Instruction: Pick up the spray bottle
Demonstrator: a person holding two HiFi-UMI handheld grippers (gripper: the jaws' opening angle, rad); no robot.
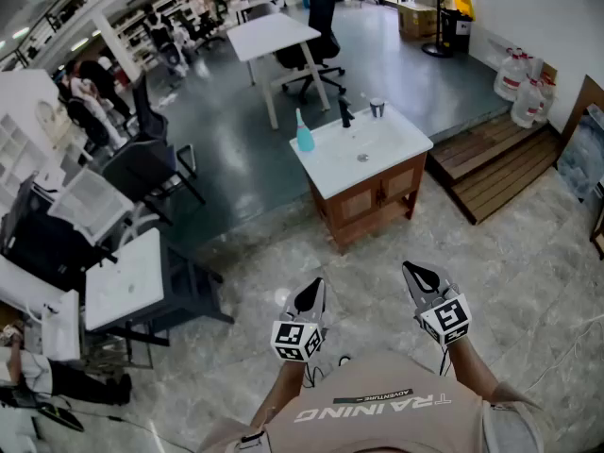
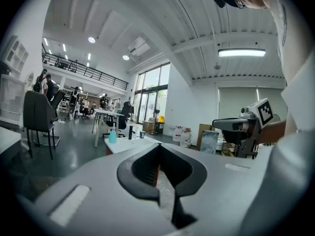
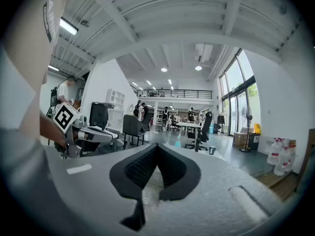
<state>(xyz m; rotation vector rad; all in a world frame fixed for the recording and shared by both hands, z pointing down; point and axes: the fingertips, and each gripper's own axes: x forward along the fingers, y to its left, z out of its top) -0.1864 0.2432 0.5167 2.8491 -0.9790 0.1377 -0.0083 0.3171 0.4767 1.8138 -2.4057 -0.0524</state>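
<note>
The spray bottle is light blue with a thin nozzle. It stands upright at the left rear corner of a white sink top on a wooden cabinet, well ahead of me across the tiled floor. It looks small and far off in the left gripper view and the right gripper view. My left gripper and right gripper are held side by side close to my body, both aimed toward the cabinet. Both are shut with nothing between their jaws.
A black faucet and a cup also stand on the sink top. A wooden platform lies to the right with white jugs behind it. Dark chairs and a white side table crowd the left. A white table stands further back.
</note>
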